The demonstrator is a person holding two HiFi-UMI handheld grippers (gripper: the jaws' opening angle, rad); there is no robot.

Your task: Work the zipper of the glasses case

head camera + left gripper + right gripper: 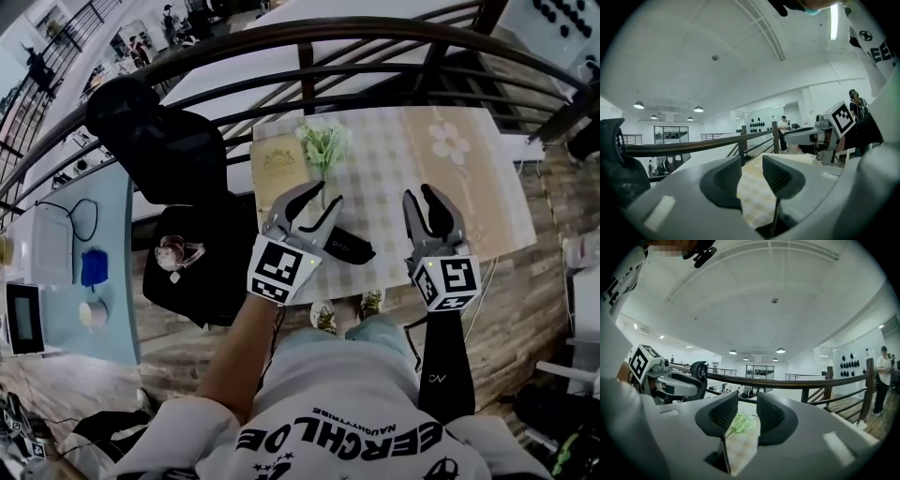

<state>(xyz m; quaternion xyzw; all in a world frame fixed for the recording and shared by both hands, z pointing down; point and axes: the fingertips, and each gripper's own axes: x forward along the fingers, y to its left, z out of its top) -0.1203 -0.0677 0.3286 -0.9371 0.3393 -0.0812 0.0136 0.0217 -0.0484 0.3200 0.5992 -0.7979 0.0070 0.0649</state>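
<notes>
The black glasses case (350, 247) lies on the checkered tablecloth (394, 169) near the table's front edge, its left end hidden behind my left gripper. My left gripper (323, 197) is held up above the case, jaws apart and empty. My right gripper (420, 194) is raised to the right of the case, a narrow gap between its jaws and nothing in it. In the left gripper view the pads (726, 178) frame only tablecloth. In the right gripper view the pads (723, 412) frame the green flowers (739, 423). The zipper is not discernible.
Green flowers (323, 145) and a tan book (277, 171) sit at the table's back left. A dark railing (309, 37) runs behind the table. A black chair (159, 141) and a black bag (202, 267) stand left of it, beside a light blue table (94, 216).
</notes>
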